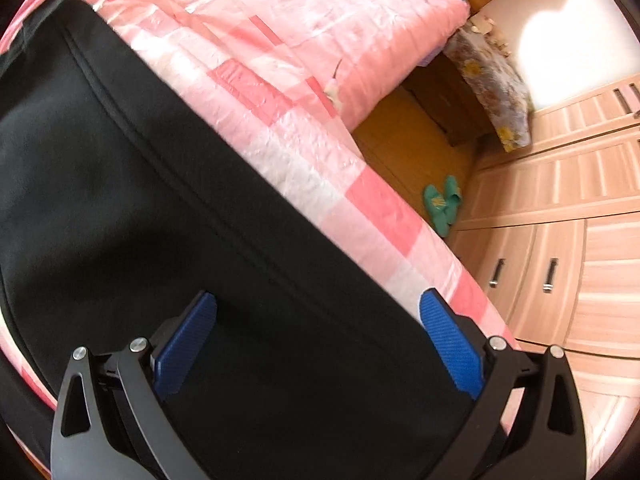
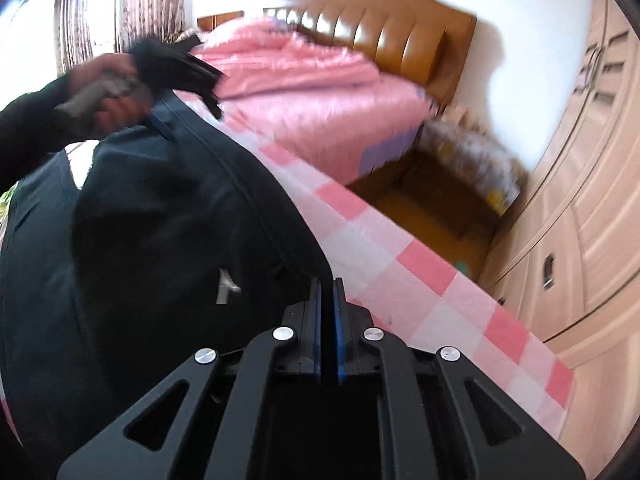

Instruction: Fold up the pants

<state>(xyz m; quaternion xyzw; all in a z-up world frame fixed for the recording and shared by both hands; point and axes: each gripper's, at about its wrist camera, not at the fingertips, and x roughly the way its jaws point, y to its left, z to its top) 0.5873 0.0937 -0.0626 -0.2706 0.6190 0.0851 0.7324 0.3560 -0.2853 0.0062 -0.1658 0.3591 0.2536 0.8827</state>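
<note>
On the checked bedspread black pants lie flat for folding. Left gripper gapes over them; right gripper is pinched on their edge, probably to lift it.

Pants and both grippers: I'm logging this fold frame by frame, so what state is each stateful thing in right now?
pants: black, spread on the checked bed cover, a seam running along them.
left gripper: open, blue pads wide apart over the pants.
right gripper: shut on the pants edge.
quilt: pink, bunched near the headboard.
slippers: green, lying on the floor.
wardrobe: doors closed.
</note>
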